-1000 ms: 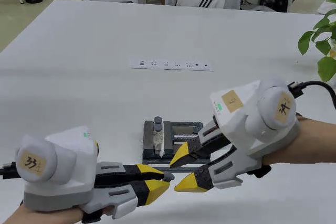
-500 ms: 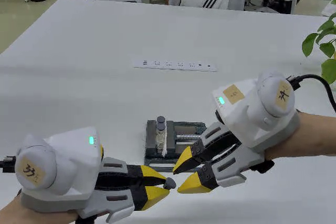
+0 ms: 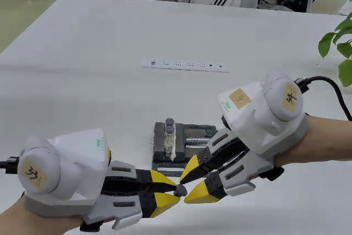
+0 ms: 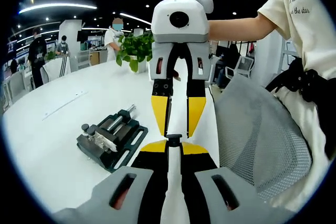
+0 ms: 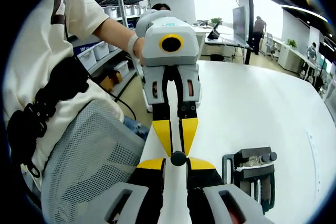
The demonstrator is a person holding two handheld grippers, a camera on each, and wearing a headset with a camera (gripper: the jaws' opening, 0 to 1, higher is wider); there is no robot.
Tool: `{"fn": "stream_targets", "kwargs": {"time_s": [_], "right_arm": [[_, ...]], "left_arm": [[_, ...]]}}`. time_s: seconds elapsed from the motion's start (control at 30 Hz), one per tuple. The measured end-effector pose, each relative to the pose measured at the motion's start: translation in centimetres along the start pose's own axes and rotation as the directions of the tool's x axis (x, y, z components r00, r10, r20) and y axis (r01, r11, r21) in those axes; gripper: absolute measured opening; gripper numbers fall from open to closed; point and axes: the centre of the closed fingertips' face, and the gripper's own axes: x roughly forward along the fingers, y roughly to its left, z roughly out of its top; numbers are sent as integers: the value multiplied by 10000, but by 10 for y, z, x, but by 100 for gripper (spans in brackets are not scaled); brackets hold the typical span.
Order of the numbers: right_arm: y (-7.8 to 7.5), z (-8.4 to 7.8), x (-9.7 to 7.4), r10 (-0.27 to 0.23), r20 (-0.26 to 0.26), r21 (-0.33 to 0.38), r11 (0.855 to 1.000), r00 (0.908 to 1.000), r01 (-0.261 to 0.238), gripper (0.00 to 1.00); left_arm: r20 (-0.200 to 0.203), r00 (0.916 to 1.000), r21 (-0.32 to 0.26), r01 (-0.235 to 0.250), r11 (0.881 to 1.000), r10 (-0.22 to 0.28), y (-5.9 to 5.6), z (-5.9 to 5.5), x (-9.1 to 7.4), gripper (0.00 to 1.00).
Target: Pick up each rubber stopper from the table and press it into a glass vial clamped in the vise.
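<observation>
Left gripper view: the left gripper [image 4: 174, 145] pinches a small, soft, light rubber stopper [image 4: 174, 139]. The right gripper [image 4: 176, 129] is open around it. Grab its sides.

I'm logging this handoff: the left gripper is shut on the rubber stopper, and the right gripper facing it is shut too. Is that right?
Not quite. The right gripper is open. In the right gripper view its jaws stand apart, one on each side of the rubber stopper. The left gripper is indeed shut on the stopper, and the two face each other tip to tip.
</observation>
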Motion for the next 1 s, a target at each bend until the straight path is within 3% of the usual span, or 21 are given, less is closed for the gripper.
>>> {"fn": "stream_targets", "kwargs": {"time_s": [0.43,1.0], "right_arm": [[-3,1,0,-32,-183,105,9999,9998,34,8],[-2,0,0,243,-157,552,9982,9996,-234,7]], "left_arm": [[-46,10000,-162,-25,9999,24,1,0,1,4],[-206,9998,280,22,9996,-16,-1,-3,1,3]]}}
